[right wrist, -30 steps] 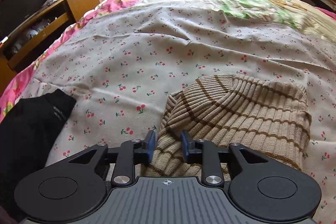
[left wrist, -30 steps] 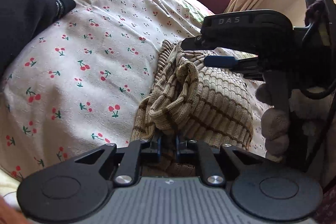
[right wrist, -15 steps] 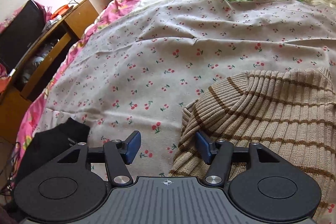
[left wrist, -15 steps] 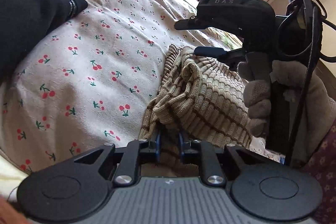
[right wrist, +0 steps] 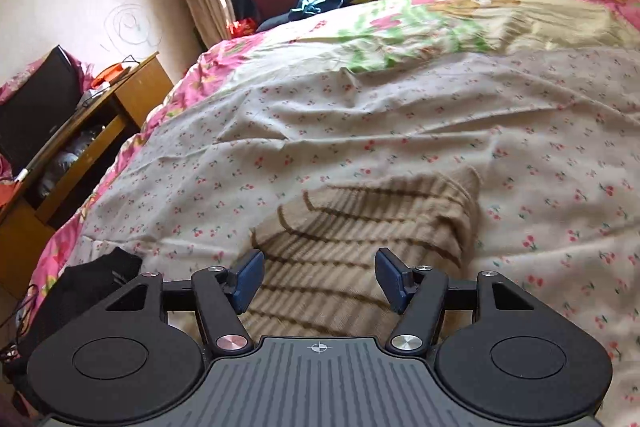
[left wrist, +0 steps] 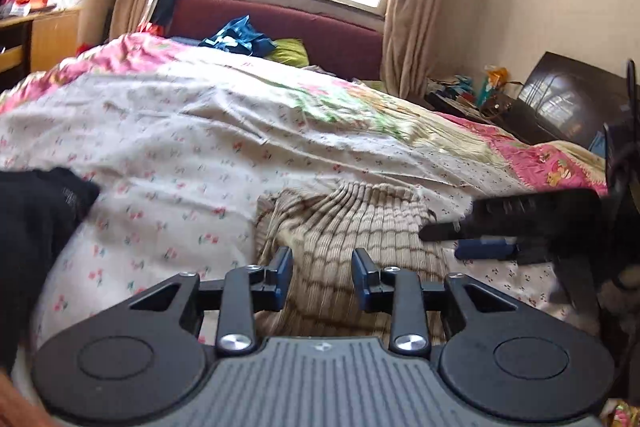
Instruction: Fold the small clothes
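Now, from my left wrist camera: my left gripper (left wrist: pixel 322 277) hangs spread and empty over the near edge of the beige ribbed knit garment with brown stripes (left wrist: pixel 352 227), which lies bunched on the cherry-print white bedsheet (left wrist: pixel 180 163). Its left side looks rumpled — a careless grab could drag the fold apart. My right gripper (left wrist: pixel 472 241) sits at the right, blurred.

From my right wrist camera: my right gripper (right wrist: pixel 320 279) is spread wide above the garment (right wrist: pixel 360 227) — the black folded cloth (right wrist: pixel 88 279) at near left could get snagged.
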{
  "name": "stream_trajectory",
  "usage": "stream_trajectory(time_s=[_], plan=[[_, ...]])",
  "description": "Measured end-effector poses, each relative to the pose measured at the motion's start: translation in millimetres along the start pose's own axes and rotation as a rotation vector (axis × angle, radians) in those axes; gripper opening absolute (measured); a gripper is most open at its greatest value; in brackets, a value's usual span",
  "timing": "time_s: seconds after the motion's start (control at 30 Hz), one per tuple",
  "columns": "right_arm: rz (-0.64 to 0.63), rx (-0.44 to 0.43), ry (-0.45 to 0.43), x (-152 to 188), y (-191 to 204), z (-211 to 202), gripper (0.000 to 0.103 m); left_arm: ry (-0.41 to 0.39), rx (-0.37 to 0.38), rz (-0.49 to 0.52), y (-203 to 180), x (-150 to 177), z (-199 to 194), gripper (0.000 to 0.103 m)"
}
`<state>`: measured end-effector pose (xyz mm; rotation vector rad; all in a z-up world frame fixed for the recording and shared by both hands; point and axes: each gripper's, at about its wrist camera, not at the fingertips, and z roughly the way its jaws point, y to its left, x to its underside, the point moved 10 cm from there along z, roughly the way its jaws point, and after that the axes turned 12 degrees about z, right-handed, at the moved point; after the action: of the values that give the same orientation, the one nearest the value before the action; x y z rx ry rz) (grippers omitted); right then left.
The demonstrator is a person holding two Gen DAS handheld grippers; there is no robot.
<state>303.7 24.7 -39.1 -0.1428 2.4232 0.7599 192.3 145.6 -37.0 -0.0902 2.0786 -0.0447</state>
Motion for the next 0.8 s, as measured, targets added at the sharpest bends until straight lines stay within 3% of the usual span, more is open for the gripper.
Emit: stream_trajectory(time_s=[0.03,0.13,0.2,0.27,0.37,0.5,0.53,0.57,0.6,0.63,0.67,0.8], plan=[[0.041,0.0,0.03,16,-23,-7,0.062,-0.001,-0.003,0.036,-3,-10,13,0.048],[0.07,-0.001,0.064,30,-41,-8,0.063,0.054,0.021,0.069,-8,-24,52,0.049],[0.151,-0.027,0.06,29,-61,0,0.071,0.122,0.021,0.075,-7,-9,72,0.049],[0.198,-0.046,0.052,24,-69,3,0.072,0.197,-0.004,0.121,-7,24,83,0.049],[0.305,-0.082,0.028,5,-88,21,0.074,0.136,0.008,0.149,-8,46,74,0.051],[0.387,-0.114,0.079,-10,-95,64,0.074,0.157,0.013,0.148,-9,41,75,0.051],[0.385,-0.109,0.063,-15,-94,69,0.071,0.155,0.011,0.147,-9,41,75,0.051],[0.369,-0.107,0.051,-22,-90,73,0.042,0.151,0.008,0.14,-10,41,74,0.051],[0.342,-0.091,0.043,-29,-86,78,0.026,0.147,0.003,0.141,-11,42,73,0.051],[0.316,-0.062,0.046,-36,-82,83,0.019,0.142,0.0,0.147,-12,42,72,0.051],[0.301,-0.057,0.048,-41,-77,87,0.013,0.139,0.001,0.155,-13,42,71,0.051],[0.175,-0.009,0.048,-53,-63,104,0.011,0.129,-0.003,0.216,-21,44,71,0.051]])
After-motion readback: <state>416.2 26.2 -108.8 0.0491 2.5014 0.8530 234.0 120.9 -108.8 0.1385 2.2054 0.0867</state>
